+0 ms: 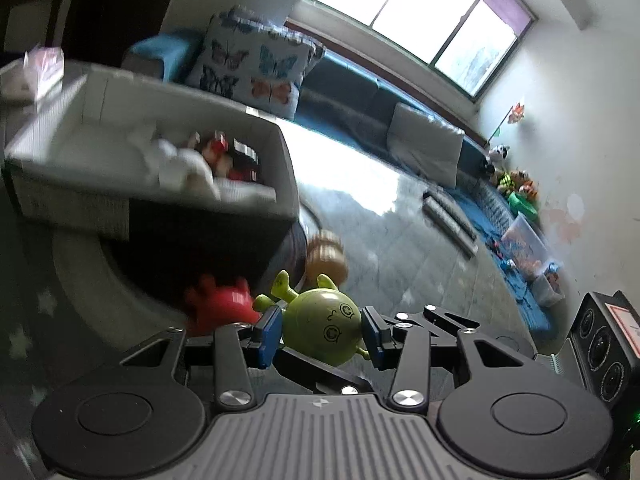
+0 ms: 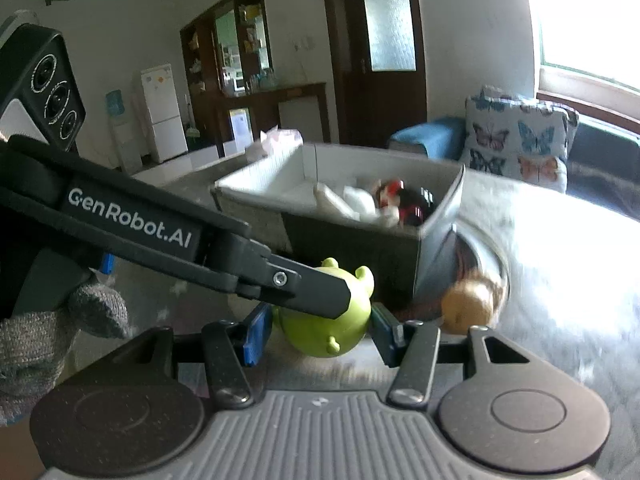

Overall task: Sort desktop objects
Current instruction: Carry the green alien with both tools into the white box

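Left wrist view shows my left hand-held gripper (image 1: pixel 322 334) pinching the round green toy (image 1: pixel 322 330), which could squirt free short of the box (image 1: pixel 256 128) at upper left.

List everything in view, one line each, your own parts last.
green toy: 1, green, between the left gripper's pads
red toy: 1, red, on the table left of the green toy
brown toy: 1, tan, by the box corner
box: 1, grey, on the table, holding white and red items
cushion: 1, butterfly print, on the sofa
left gripper: 1, black, blue pads
right gripper: 1, black, blue pads
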A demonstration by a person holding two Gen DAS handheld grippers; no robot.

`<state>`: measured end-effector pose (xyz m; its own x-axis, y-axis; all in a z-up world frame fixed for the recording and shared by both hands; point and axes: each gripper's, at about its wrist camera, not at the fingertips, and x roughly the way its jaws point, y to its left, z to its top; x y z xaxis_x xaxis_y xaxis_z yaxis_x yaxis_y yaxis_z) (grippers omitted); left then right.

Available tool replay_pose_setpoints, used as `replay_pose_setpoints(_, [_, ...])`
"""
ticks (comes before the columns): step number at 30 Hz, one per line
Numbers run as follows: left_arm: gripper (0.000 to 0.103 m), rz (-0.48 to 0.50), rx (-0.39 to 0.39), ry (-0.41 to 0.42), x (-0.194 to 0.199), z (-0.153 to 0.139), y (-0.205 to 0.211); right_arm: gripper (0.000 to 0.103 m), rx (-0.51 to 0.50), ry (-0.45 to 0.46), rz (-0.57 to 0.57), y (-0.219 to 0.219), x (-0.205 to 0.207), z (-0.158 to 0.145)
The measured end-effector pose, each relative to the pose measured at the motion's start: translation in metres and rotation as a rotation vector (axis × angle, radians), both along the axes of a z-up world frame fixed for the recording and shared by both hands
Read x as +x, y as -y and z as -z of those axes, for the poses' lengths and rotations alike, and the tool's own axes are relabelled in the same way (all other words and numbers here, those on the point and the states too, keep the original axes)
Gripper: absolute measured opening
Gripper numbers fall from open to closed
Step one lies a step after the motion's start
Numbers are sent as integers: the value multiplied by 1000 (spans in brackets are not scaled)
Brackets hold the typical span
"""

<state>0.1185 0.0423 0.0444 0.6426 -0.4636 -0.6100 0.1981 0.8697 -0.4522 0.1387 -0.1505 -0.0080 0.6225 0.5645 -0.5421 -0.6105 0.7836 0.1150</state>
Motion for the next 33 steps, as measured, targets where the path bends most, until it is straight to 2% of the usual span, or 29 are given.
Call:
replay_pose_setpoints(8, [46, -45, 24, 71, 41, -28, -16, 54, 11, 58, -18, -20, 51, -27])
replay_pose_setpoints(13, [46, -73, 21, 79, 75, -33, -29, 54, 19, 64, -25, -33, 87, -34])
replay_pose_setpoints(23, [45, -115, 4, 5, 125, -3, -46, 54, 4, 2, -51, -52, 144, -6])
replay_pose_setpoints(33, [45, -114, -22, -63, 139, 23, -44, 55, -5, -24, -30, -47, 153, 9])
